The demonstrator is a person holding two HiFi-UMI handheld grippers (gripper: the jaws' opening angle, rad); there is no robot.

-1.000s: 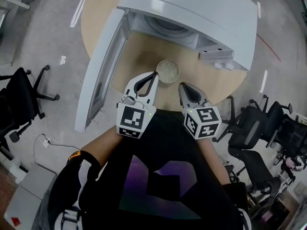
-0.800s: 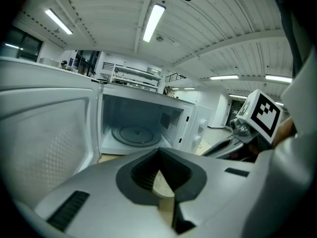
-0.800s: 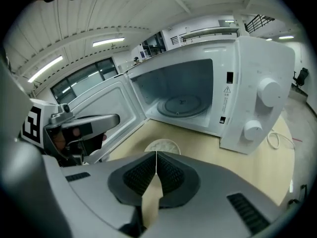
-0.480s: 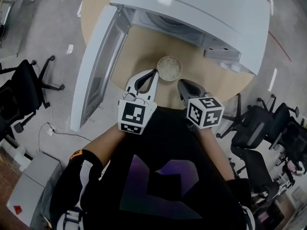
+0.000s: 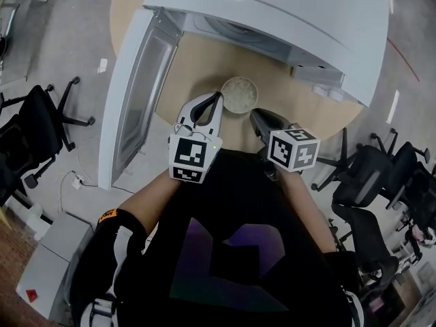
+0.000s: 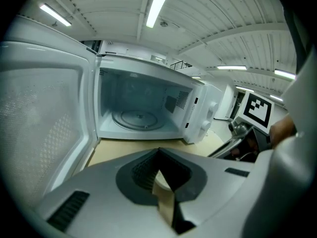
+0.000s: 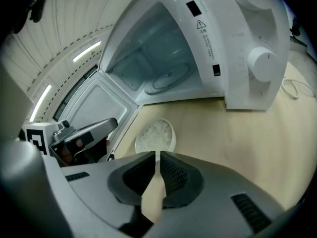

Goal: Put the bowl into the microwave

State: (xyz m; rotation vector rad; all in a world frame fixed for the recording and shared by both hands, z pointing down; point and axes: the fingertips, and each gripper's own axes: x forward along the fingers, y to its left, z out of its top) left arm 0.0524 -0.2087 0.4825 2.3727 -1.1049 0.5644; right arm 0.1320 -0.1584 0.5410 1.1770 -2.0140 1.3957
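Observation:
A white bowl (image 5: 240, 94) with white rice-like filling sits on the round wooden table (image 5: 184, 67), just in front of the open microwave (image 5: 286, 19). The same bowl (image 7: 156, 135) shows ahead of my right gripper (image 7: 158, 154), which is shut and holds nothing. In the head view the right gripper (image 5: 252, 114) is just near and right of the bowl. My left gripper (image 5: 219, 97) is shut too, its tips close to the bowl's left rim. The left gripper (image 6: 158, 151) faces the microwave's empty cavity with its glass turntable (image 6: 137, 119).
The microwave door (image 5: 133, 94) swings wide open to the left, past the table edge. The control panel with a knob (image 7: 262, 63) is at the cavity's right. A thin cable (image 7: 292, 88) lies on the table. Office chairs (image 5: 34, 121) (image 5: 368, 182) stand on the floor at both sides.
The head view has shifted a little. Both grippers stay shut near the bowl, and the right gripper's marker cube has turned slightly. The bowl has not moved.

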